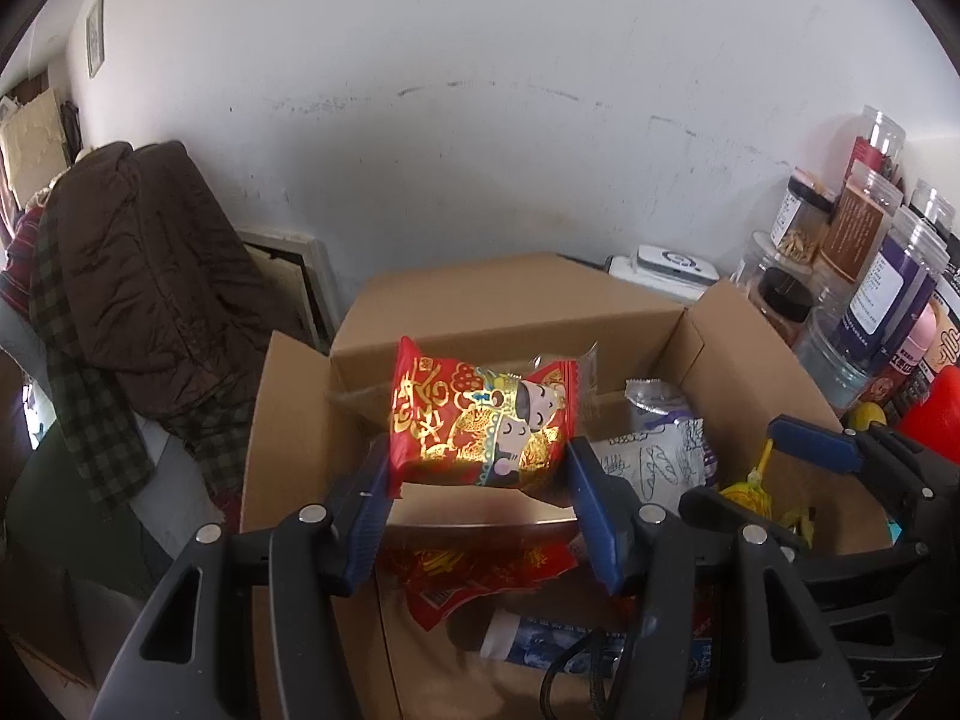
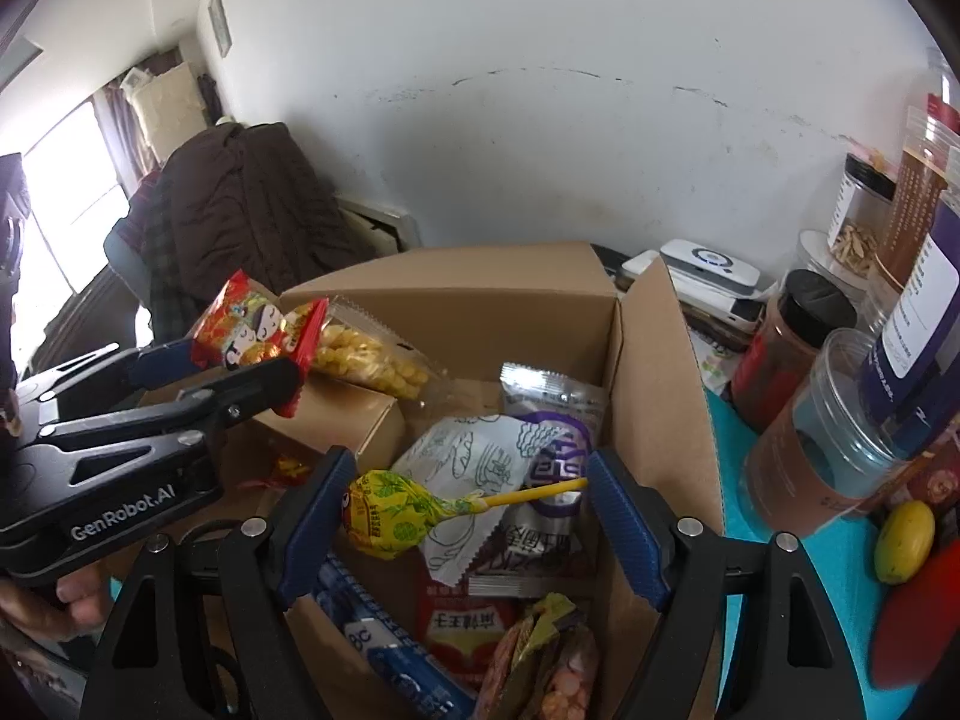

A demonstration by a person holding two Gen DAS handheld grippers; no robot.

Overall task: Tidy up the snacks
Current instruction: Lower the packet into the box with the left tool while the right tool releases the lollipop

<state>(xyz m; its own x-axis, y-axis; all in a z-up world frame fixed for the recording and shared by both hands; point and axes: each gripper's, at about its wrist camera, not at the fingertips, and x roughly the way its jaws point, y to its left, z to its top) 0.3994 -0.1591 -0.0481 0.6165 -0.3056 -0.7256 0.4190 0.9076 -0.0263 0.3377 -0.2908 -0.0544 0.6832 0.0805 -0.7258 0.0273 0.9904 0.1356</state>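
My left gripper [image 1: 477,468] is shut on a red and gold snack packet [image 1: 480,414] and holds it above the open cardboard box [image 1: 510,306]. In the right wrist view that packet [image 2: 252,324] and the left gripper [image 2: 240,360] sit over the box's left side. A yellow lollipop [image 2: 396,510] spans my right gripper [image 2: 468,471]: its head presses the left pad and its stick tip the right pad. It hangs above the box [image 2: 660,390], which holds several snack packets: a white one [image 2: 480,456], a purple one [image 2: 558,420], a bag of yellow puffs [image 2: 372,360].
Inside the box stands a smaller cardboard box [image 2: 342,420]. Clear jars [image 2: 840,420] and a dark-lidded jar [image 2: 792,348] crowd the teal tabletop [image 2: 732,456] on the right, beside a yellow fruit-like object [image 2: 903,540]. A white device [image 2: 708,264] lies behind. A brown jacket [image 2: 252,210] hangs at the left.
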